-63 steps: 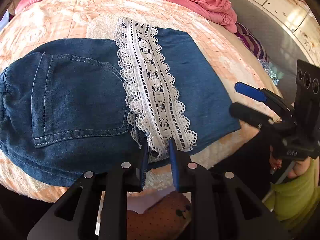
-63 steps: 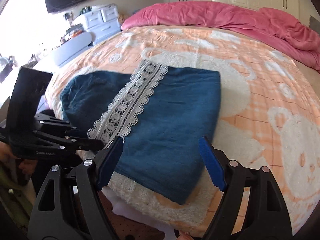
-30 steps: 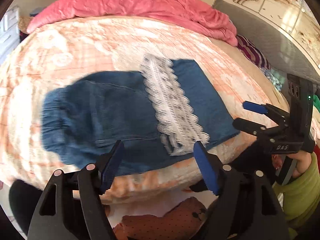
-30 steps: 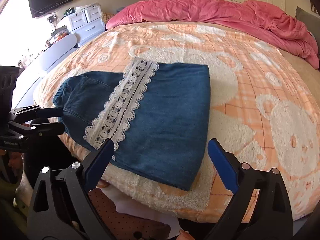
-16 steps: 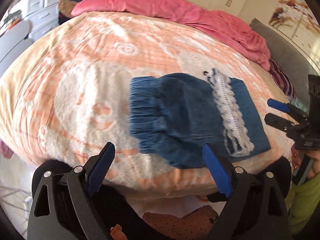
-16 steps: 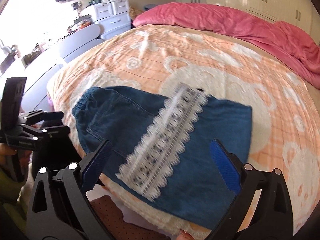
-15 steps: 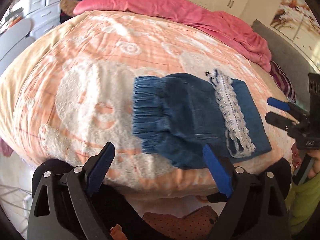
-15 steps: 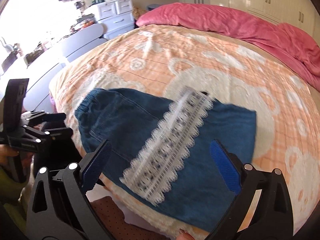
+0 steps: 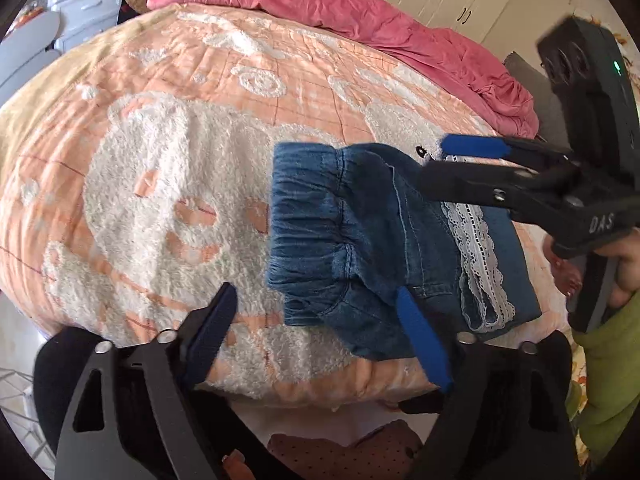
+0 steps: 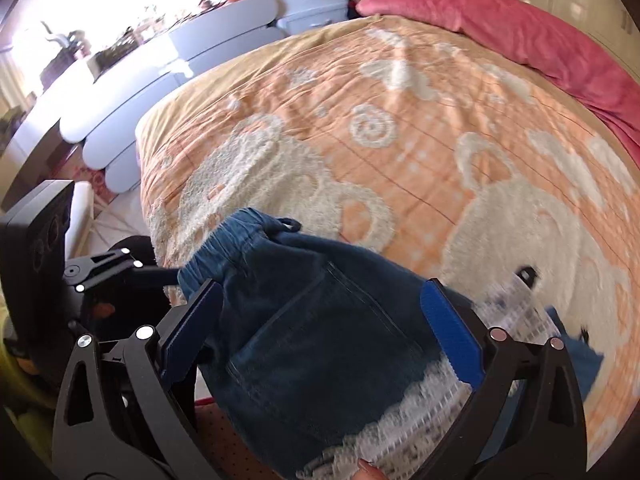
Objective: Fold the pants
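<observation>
Pants point(image 9: 384, 248), a single denim pair already doubled over with its white lace hem point(image 9: 478, 256) lying across the top, sat at the bed's near edge on the orange bear blanket point(image 9: 160, 184). Both tools hung over them empty. The left gripper point(image 9: 320, 332) had its fingers spread, having just been closing a little, with only the near corner of the waistband end and bare blanket between them and no pad pressing cloth. The right gripper point(image 10: 324, 328) also stood spread, low over the back pocket, gripping nothing. Judging by that placing, the two were lining up on the elastic waistband point(image 9: 304, 216) end for one more fold toward the lace. Counted: one pair of pants, two grippers, one lace band, and one pink duvet point(image 9: 360, 12) bunched along the far edge.
</observation>
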The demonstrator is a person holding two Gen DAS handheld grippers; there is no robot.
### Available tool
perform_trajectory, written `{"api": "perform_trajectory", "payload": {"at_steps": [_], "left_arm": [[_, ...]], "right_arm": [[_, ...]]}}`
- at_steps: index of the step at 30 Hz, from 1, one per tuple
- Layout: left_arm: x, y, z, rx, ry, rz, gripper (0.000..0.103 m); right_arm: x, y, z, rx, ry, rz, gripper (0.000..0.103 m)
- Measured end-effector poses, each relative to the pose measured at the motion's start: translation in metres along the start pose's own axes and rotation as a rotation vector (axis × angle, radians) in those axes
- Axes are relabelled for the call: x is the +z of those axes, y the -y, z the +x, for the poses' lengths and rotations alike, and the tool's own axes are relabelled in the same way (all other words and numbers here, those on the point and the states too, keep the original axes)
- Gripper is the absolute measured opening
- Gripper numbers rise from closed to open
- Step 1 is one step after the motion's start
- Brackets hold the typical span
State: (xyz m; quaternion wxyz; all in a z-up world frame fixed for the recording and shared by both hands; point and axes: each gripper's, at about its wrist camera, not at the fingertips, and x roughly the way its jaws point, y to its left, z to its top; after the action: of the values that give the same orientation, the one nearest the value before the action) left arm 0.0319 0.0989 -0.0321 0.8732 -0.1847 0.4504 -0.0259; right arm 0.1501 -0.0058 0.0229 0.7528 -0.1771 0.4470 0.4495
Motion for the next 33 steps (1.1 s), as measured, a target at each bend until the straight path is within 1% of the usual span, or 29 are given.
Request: {"api": "perform_trajectory", "payload": {"at_steps": [5, 7, 10, 11, 12, 13, 14, 16, 17, 19, 20, 22, 24, 27, 28, 30, 31, 32, 33], "left_arm": [[-0.004, -0.003, 0.015, -0.035, -0.022, -0.035, 0.065], [-0.005, -0.003, 0.018, -0.041, -0.022, -0.039, 0.065], [-0.005, -0.004, 0.022, -0.048, -0.02, -0.046, 0.065], [-0.005, -0.005, 0.023, -0.051, -0.019, -0.049, 0.065], [-0.005, -0.005, 0.024, -0.052, -0.019, -0.05, 0.065], [-0.005, -0.006, 0.026, -0.055, -0.018, -0.053, 0.065], [-0.005, -0.008, 0.026, -0.059, -0.017, -0.059, 0.065], [-0.005, -0.009, 0.028, -0.067, -0.015, -0.068, 0.065], [-0.006, -0.01, 0.026, -0.072, -0.014, -0.072, 0.066], [-0.005, -0.011, 0.025, -0.085, -0.012, -0.08, 0.067], [-0.005, -0.012, 0.024, -0.093, -0.011, -0.086, 0.069], [-0.003, -0.014, 0.02, -0.114, -0.005, -0.099, 0.074], [-0.001, -0.012, 0.015, -0.134, 0.021, -0.112, 0.081], [0.003, -0.012, 0.009, -0.166, 0.039, -0.113, 0.084], [0.005, -0.01, 0.009, -0.189, 0.038, -0.121, 0.084], [0.009, -0.006, 0.011, -0.262, 0.027, -0.142, 0.083], [0.013, -0.002, 0.013, -0.312, 0.015, -0.152, 0.082], [0.015, 0.001, 0.014, -0.344, 0.008, -0.16, 0.08], [0.018, 0.006, 0.016, -0.374, 0.001, -0.163, 0.069]], "right_arm": [[0.018, -0.014, 0.033, 0.072, -0.072, -0.046, 0.094], [0.023, -0.021, 0.046, 0.095, -0.108, -0.078, 0.094], [0.027, -0.026, 0.066, 0.105, -0.168, -0.108, 0.093], [0.027, -0.025, 0.071, 0.112, -0.18, -0.103, 0.091], [0.026, -0.023, 0.077, 0.138, -0.192, -0.093, 0.077], [0.024, -0.021, 0.083, 0.189, -0.207, -0.078, 0.064], [0.022, -0.019, 0.086, 0.21, -0.206, -0.069, 0.062], [0.018, -0.017, 0.089, 0.231, -0.192, -0.058, 0.05], [0.018, -0.013, 0.087, 0.241, -0.183, -0.041, 0.047], [0.018, -0.005, 0.077, 0.268, -0.156, 0.0, 0.032], [0.018, -0.002, 0.068, 0.285, -0.132, 0.011, 0.03], [0.017, 0.006, 0.044, 0.335, -0.072, 0.04, 0.028], [0.014, 0.012, 0.024, 0.369, -0.02, 0.06, 0.028], [0.01, 0.022, -0.001, 0.404, 0.037, 0.083, 0.028], [0.007, 0.026, -0.01, 0.411, 0.058, 0.092, 0.028], [0.002, 0.034, -0.022, 0.415, 0.085, 0.097, 0.028], [0.0, 0.037, -0.029, 0.411, 0.1, 0.101, 0.028], [-0.002, 0.041, -0.034, 0.407, 0.112, 0.109, 0.028], [-0.003, 0.044, -0.039, 0.402, 0.122, 0.116, 0.028]]}}
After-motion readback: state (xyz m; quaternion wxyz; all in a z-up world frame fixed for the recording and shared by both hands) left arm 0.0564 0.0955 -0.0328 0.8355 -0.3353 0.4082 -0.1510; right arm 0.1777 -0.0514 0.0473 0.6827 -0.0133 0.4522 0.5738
